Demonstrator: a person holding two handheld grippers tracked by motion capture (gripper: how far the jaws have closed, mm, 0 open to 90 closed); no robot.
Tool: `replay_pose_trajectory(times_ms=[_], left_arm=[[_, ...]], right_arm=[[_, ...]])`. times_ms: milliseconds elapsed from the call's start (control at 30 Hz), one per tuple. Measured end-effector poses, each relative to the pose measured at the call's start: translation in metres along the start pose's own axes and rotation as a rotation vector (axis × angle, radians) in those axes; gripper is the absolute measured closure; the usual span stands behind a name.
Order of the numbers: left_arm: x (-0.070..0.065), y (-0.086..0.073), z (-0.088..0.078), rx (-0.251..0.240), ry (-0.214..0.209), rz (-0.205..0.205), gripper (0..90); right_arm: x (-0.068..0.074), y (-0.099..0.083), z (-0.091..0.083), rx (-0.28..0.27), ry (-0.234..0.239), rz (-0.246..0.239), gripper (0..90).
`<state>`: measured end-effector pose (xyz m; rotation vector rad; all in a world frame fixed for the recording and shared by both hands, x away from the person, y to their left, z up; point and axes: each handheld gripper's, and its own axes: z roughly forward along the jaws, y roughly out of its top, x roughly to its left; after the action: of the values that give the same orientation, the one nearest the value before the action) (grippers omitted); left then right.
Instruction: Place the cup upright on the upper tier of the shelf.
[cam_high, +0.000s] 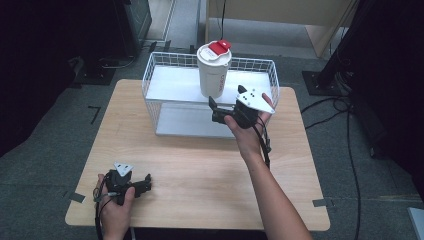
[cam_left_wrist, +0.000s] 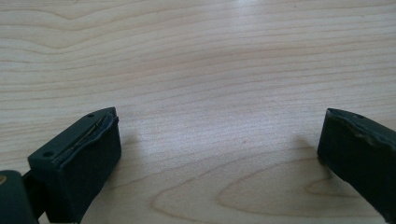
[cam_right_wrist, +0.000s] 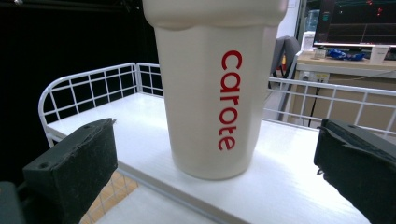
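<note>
Right gripper (cam_high: 216, 111): jaws wide, holding nothing, just near of the tall cream plastic tumbler with red lid (cam_high: 213, 70), which stands upright on the white wire rack's (cam_high: 155, 75) upper shelf, far centre. Left gripper (cam_high: 145, 184): jaws wide, low over the light wooden table (cam_high: 200, 165), near left.

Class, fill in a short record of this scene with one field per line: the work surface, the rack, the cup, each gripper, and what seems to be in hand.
Surface: light wooden table
Rack: white wire two-level shelf rack at the table's far side
Cup: cream tumbler with red lettering and red lid tab, upright on the rack's upper shelf
Right gripper: open, jaws either side of the tumbler's base, not touching it
Left gripper: open, low over bare table at the near left corner
Work in hand: probably grasping the tumbler
</note>
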<state>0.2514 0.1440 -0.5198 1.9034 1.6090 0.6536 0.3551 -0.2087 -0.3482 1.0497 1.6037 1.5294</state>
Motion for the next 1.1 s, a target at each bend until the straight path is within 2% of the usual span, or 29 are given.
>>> replay_pose_trajectory(times_ms=[433,1100], left_arm=[[0.000,0.000,0.000,0.000,0.000,-0.001,0.0],[0.000,0.000,0.000,0.001,0.000,0.000,0.0]], right_arm=[[-0.003,-0.011,-0.027,-0.009,-0.008,-0.015,0.0],[-0.014,-0.033,-0.070,-0.007,-0.023,0.008,0.0]])
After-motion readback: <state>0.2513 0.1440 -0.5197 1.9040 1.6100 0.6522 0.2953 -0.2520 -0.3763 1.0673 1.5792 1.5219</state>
